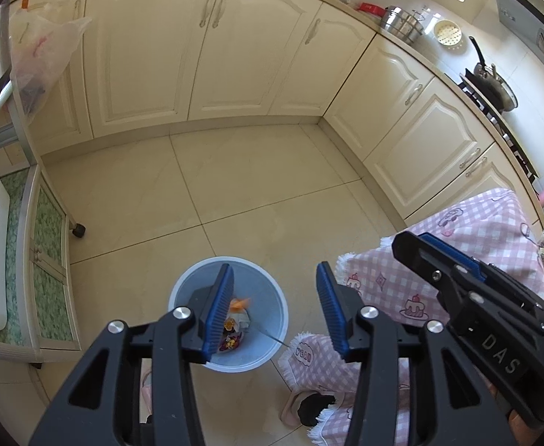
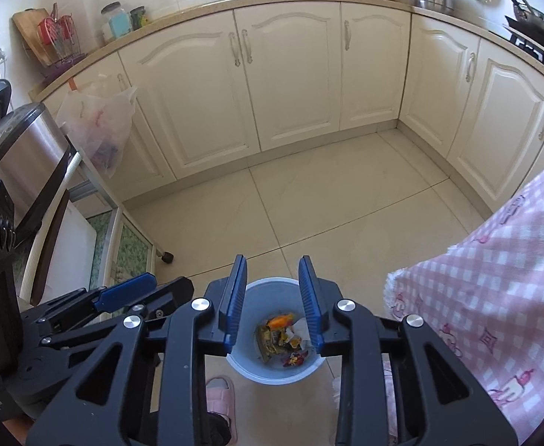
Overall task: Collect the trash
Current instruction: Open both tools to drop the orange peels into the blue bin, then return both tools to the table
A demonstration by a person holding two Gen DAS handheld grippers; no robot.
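Cream kitchen cabinets [image 2: 290, 74] wrap a tiled floor [image 1: 234, 186]. At 6 o'clock in both views stands the blue waste bin [image 2: 234, 364], wrappers [image 2: 281, 338] heaped inside. My left gripper [image 1: 275, 308] hangs above it, jaws standing wide and empty; an orange scrap [image 1: 239, 303] blurs beside its left pad. My right gripper [image 2: 272, 297], jaws moderately parted, holds nothing. Pink checked cloth [image 2: 495, 278] lies at 3 o'clock.

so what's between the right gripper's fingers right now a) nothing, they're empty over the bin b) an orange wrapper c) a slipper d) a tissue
a: the right gripper has its fingers apart with nothing between them, and the wrappers lie down inside the blue bin.
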